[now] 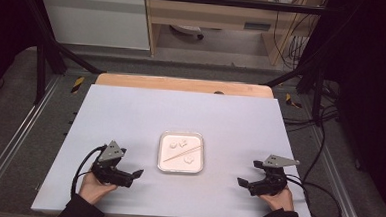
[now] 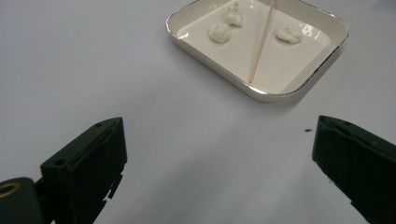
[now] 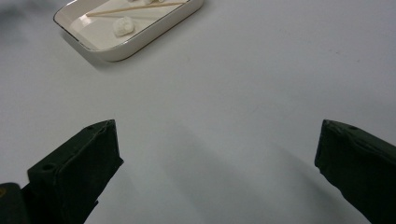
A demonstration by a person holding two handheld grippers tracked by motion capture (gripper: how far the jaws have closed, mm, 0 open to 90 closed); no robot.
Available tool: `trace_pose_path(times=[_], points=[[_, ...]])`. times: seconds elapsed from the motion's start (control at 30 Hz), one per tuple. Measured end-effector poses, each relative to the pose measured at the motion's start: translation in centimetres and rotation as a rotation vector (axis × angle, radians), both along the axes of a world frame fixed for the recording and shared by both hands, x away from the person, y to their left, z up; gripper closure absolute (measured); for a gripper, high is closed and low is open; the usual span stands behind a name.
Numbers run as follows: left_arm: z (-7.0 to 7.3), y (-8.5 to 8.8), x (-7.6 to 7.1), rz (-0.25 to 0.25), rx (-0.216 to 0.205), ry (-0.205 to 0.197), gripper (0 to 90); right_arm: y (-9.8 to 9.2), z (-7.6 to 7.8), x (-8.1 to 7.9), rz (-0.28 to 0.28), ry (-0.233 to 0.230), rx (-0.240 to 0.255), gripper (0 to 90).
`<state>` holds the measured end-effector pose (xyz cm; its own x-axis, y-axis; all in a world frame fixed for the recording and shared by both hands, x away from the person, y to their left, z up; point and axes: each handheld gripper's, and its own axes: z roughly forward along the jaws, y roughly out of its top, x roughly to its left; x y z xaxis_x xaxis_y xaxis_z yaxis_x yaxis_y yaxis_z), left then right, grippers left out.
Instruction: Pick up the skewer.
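**Two open grippers flank a small white tray**

A pale grey table [image 1: 130,115] fills the middle of the room, and on it, a little nearer the person than the centre, sits a shallow white tray [image 1: 161,152] with rounded corners and a thin bright rim; inside lie three small white lumps [image 1: 189,159] and a thin wooden skewer [image 1: 182,152], which lies slantwise across the tray floor between them; two of the lumps sit on the far side of the stick, one on the near side; in the left gripper view the skewer [image 2: 261,44] looks to rest flat on the tray's floor with one end short of the near wall.

The left gripper [image 1: 131,177] is held low over the table to the left of the tray, near it but apart, a hand [image 1: 94,188] behind it and a dark sleeve at the table's edge; its jaws stand wide apart with nothing between them, only bare table showing in the gap, and they point toward the tray [image 2: 261,91].

The right gripper [image 1: 245,183] mirrors it on the other side, well apart from the tray, a hand [image 1: 278,199] gripping it from below; its jaws are likewise spread wide and hold nothing; along them the tray [image 3: 116,53] shows at upper left with one lump [image 3: 123,25] and the skewer [image 3: 135,8] visible.

Black cables trail off each gripper; beyond the table, a wooden board edge and dark frame legs.
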<state>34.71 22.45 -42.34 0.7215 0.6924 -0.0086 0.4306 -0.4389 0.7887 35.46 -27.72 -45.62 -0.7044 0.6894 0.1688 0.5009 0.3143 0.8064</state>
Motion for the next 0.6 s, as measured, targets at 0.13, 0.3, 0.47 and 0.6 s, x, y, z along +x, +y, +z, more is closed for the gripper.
trace_pose_path(times=[0.13, 0.3, 0.47, 0.6], points=[[0.3, -1.3, 0.4, -0.023, 0.017, -0.002, 3.0, 0.0, 0.0, 0.0, 0.002, 0.001, -0.008, 0.7], [0.6, -2.7, 0.9, -0.033, 0.026, -0.003, 3.0, 0.0, 0.0, 0.0, 0.003, -0.002, -0.01, 0.7], [0.7, -4.0, 1.5, -0.05, 0.042, 0.002, 3.0, 0.0, 0.0, 0.0, 0.005, -0.001, -0.011, 0.7], [0.7, -4.6, 1.9, -0.051, 0.045, 0.009, 3.3, 0.0, 0.0, 0.0, 0.005, -0.002, -0.012, 0.7]])
